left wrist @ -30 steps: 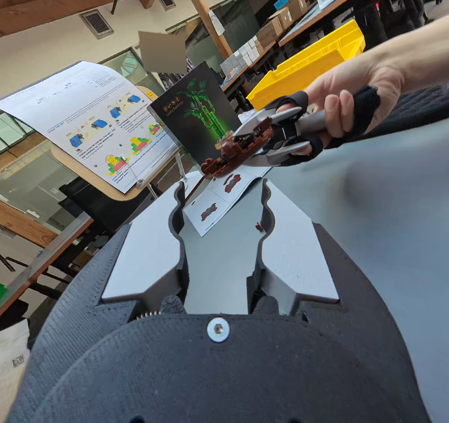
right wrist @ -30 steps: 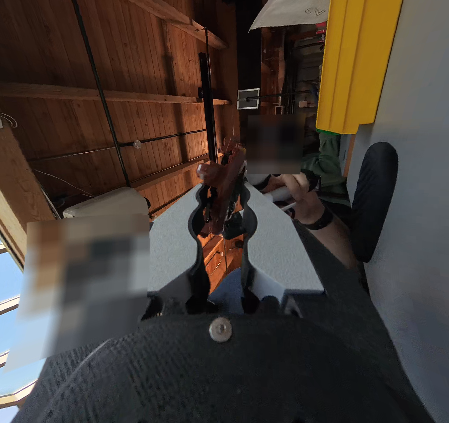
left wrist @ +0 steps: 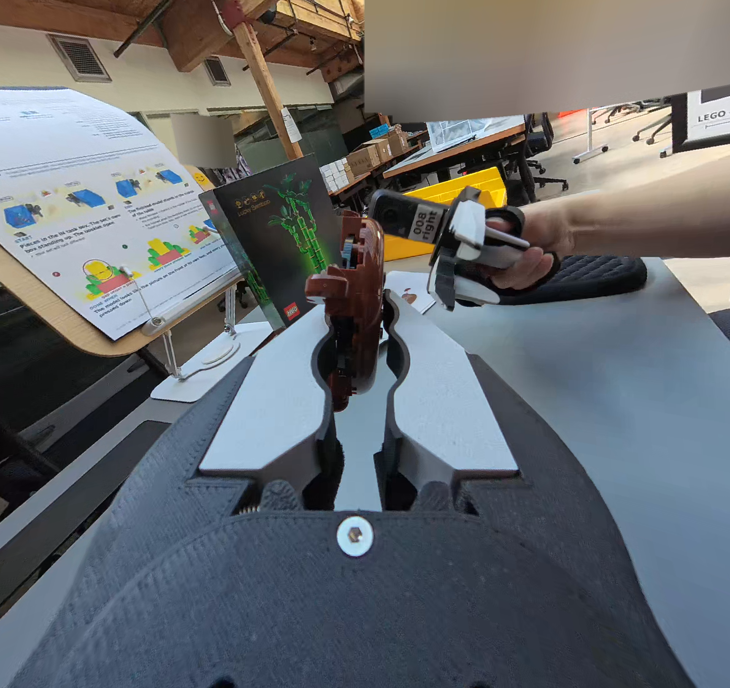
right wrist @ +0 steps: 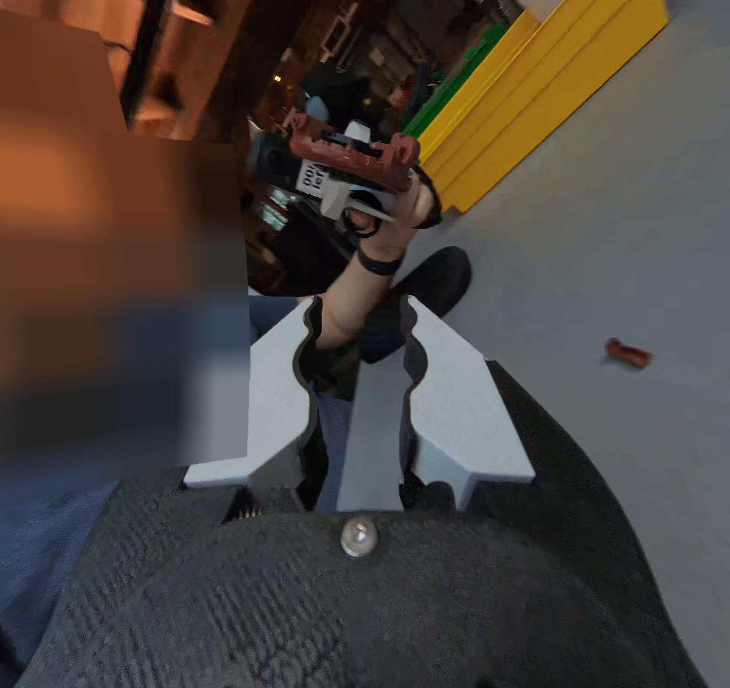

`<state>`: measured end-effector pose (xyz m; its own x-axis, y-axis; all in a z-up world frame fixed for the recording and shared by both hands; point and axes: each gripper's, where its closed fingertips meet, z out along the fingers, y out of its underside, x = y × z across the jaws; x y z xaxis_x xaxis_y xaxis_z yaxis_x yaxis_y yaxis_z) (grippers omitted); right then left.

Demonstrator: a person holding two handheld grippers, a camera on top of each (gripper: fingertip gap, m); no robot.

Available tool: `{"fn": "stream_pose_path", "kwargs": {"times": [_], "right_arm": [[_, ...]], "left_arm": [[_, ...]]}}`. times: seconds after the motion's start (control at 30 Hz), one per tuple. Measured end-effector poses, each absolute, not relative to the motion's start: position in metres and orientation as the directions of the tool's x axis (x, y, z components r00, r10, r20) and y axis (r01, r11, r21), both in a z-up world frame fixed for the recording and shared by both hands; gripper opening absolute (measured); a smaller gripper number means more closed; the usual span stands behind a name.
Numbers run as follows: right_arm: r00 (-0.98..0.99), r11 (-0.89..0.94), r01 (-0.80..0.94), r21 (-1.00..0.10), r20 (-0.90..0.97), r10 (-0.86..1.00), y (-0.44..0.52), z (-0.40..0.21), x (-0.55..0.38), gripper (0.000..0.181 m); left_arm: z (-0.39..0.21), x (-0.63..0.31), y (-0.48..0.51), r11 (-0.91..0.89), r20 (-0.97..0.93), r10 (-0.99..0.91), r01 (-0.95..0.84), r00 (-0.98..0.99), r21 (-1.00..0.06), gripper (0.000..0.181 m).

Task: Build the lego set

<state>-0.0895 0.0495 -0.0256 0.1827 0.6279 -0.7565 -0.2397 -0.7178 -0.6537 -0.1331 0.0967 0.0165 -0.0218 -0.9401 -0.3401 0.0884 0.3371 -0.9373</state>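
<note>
Your left gripper (left wrist: 357, 337) pinches the brown build (left wrist: 351, 313) edge-on above the table (left wrist: 553, 373), your right gripper (right wrist: 361, 337) spread and empty; it looks light, rigid but separable, so grip its flat faces.

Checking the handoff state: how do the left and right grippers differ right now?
The left gripper is shut on the brown lego assembly, held on edge between its fingers; the right gripper is open and holds nothing. The left gripper points toward the set box; the right gripper points back toward the person, off the grey table. Both share the same grey fingers and black body.
</note>
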Motion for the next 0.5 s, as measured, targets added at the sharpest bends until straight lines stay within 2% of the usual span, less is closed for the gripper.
{"fn": "stream_pose_path", "kwargs": {"times": [0.03, 0.07, 0.1, 0.13, 0.17, 0.27, 0.33, 0.5], "right_arm": [[0.389, -0.573, -0.171, -0.801, -0.589, 0.708, 0.058, -0.038, -0.082, 0.039], [0.537, -0.417, -0.076, -0.906, -0.389, 0.748, 0.065, -0.046, -0.074, 0.04], [0.631, -0.264, 0.025, -0.964, -0.19, 0.752, 0.07, -0.048, -0.068, 0.04], [0.678, -0.148, 0.113, -0.982, -0.033, 0.734, 0.072, -0.049, -0.063, 0.039], [0.707, -0.111, 0.173, -0.979, 0.045, 0.706, 0.075, -0.054, -0.059, 0.038], [0.735, -0.241, 0.183, -0.953, -0.03, 0.678, 0.08, -0.08, -0.052, 0.042], [0.739, -0.259, 0.184, -0.948, -0.041, 0.673, 0.083, -0.09, -0.051, 0.041], [0.696, -0.28, 0.45, -0.848, 0.137, 0.705, 0.088, -0.124, -0.047, 0.035]], "left_arm": [[0.016, -0.135, 0.1, 0.324, -0.327, -0.945, 0.092, -0.02, -0.942, 0.017], [0.015, -0.136, 0.103, 0.306, -0.31, -0.951, 0.094, -0.023, -0.947, 0.017], [0.014, -0.136, 0.106, 0.296, -0.299, -0.954, 0.094, -0.021, -0.951, 0.017], [0.013, -0.136, 0.108, 0.297, -0.3, -0.954, 0.097, -0.017, -0.95, 0.017], [0.012, -0.136, 0.11, 0.301, -0.304, -0.953, 0.097, -0.012, -0.949, 0.017], [0.009, -0.136, 0.114, 0.271, -0.274, -0.962, 0.101, -0.011, -0.957, 0.017], [0.008, -0.136, 0.117, 0.263, -0.264, -0.964, 0.098, -0.007, -0.96, 0.017], [-0.004, -0.136, 0.132, 0.404, -0.403, -0.911, -0.002, 0.089, -0.915, 0.017]]}}
